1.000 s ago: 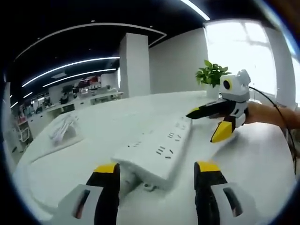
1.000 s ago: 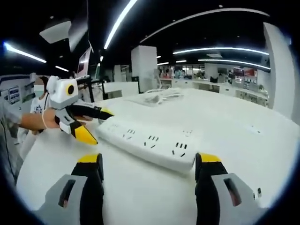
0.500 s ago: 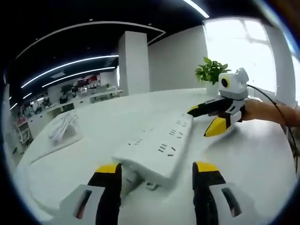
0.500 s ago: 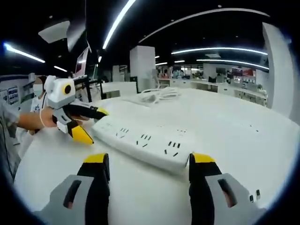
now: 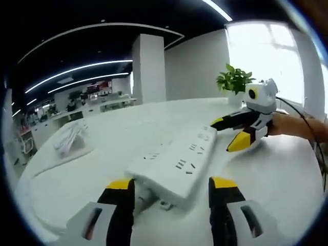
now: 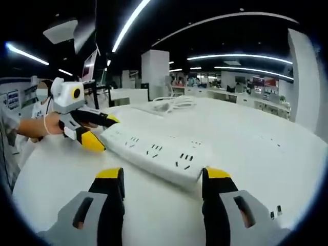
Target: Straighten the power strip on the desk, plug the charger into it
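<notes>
Surface: white desk [image 5: 287, 174], rounded edge, smooth top. On it: white power strip [image 5: 177, 164] lying flat, sockets up, near centre; runs diagonally in both gripper views. White cable bundle [image 5: 69, 138] loosely coiled, well apart from strip, toward far edge. Potted green plant [image 5: 234, 82] upright at the window-side edge.

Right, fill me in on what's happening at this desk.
A person is working on a white power strip that lies on a white desk, with a hand-held gripper at each end. The left hand-held gripper is open, its jaws either side of the strip's near end. The right hand-held gripper is open at the opposite end. A bundled white cable lies farther along the desk. Nothing is plugged into the strip.
</notes>
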Motion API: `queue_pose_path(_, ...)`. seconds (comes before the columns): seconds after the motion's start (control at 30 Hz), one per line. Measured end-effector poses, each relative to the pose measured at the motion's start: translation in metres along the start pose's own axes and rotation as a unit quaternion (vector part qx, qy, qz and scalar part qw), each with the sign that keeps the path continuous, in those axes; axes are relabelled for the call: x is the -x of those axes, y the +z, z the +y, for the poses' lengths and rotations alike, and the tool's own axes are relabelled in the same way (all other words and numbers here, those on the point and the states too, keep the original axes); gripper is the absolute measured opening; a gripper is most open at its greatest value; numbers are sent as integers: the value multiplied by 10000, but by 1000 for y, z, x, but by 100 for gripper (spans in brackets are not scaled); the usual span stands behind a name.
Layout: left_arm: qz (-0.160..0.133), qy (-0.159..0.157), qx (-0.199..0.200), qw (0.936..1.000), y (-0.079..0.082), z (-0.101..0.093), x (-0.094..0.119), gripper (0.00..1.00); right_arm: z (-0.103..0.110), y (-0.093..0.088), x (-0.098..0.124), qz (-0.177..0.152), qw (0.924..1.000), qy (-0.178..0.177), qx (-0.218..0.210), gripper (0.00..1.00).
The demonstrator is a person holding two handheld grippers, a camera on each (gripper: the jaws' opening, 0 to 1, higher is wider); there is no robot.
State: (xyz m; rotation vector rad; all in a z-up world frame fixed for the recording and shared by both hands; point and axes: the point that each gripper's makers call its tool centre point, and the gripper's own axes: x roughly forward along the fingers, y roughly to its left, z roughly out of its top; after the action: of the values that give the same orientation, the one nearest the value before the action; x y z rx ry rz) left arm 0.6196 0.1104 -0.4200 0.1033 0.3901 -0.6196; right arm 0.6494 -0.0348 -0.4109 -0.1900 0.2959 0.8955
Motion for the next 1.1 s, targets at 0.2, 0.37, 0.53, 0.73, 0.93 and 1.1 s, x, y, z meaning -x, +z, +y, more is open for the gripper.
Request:
queue_pose_path(0.2, 6, 44, -45, 10000, 0, 2, -1, 58, 0, -1, 2, 51, 10000, -50, 54, 56)
queue_pose_path(0.37, -2, 105, -89, 9999, 0, 7, -1, 53, -7, 0, 4, -14, 9996, -273, -101, 47)
queue_pose_path(0.53, -30, 58, 9, 10000, 1, 7, 0, 54, -14, -1, 6, -75, 9987, -461, -207, 35)
queue_pose_path(0.73, -48, 28, 4, 10000, 0, 7, -1, 53, -16, -2, 7, -109, 9983, -528, -212, 31)
queue_pose_path(0.93, -69, 2, 5, 10000, 1, 7, -2, 53, -15, -3, 7, -75, 9983, -571, -31, 31)
queue_pose_path(1.1, -95, -44, 4, 9999, 1, 8, -3, 53, -14, -4, 8, -60, 9979, -639, 26, 30)
